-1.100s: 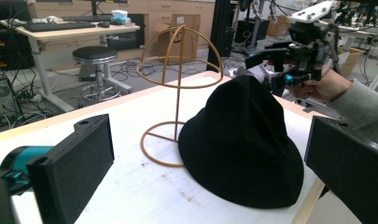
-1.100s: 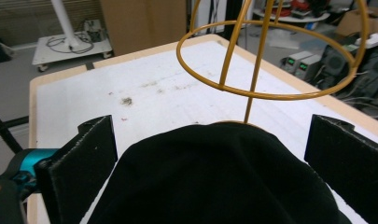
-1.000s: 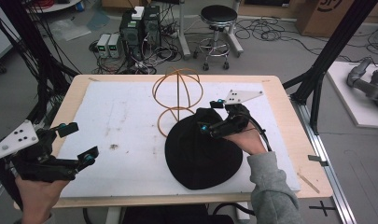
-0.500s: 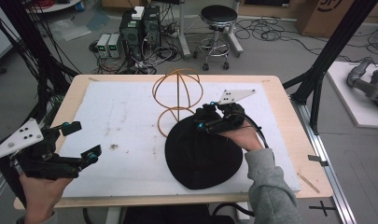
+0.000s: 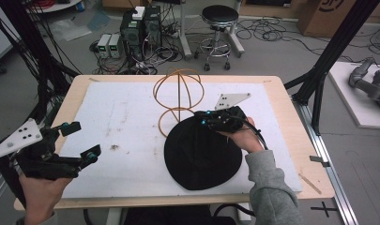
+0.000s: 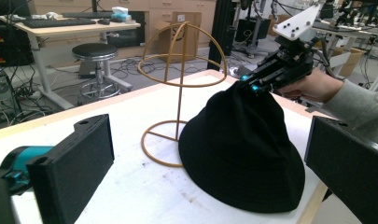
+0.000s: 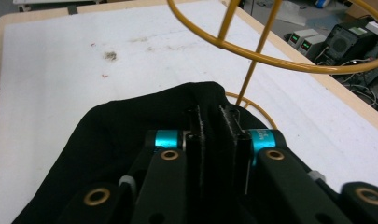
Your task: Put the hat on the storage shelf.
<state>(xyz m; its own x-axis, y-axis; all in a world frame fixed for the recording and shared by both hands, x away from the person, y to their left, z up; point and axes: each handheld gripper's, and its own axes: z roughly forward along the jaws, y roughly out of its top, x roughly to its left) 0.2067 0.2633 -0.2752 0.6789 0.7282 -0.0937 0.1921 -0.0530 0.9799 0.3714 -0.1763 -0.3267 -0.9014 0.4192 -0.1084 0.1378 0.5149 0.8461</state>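
Observation:
A black fabric hat (image 5: 197, 154) rests on the white mat, its top pulled up. My right gripper (image 5: 205, 121) is shut on the hat's crown (image 6: 245, 93), and in the right gripper view black cloth (image 7: 130, 126) is pinched between the jaws at my right gripper (image 7: 213, 116). Just behind the hat stands a gold wire hat stand (image 5: 178, 96) with a domed top and ring base (image 6: 163, 144). My left gripper (image 5: 82, 140) hovers open over the mat's left edge, well apart from the hat; its pads (image 6: 79, 158) frame the hat in the left gripper view.
The white mat (image 5: 126, 122) covers a wooden table (image 5: 284, 93). A small dark smudge (image 5: 114, 147) marks the mat. Beyond the far edge stand a stool (image 5: 219, 18) and electronics boxes (image 5: 140, 28) among cables. Black frame posts (image 5: 333, 51) rise at the right.
My right gripper has shifted a little left and toward the stand, lifting the hat's crown. My left gripper has moved slightly right over the mat edge.

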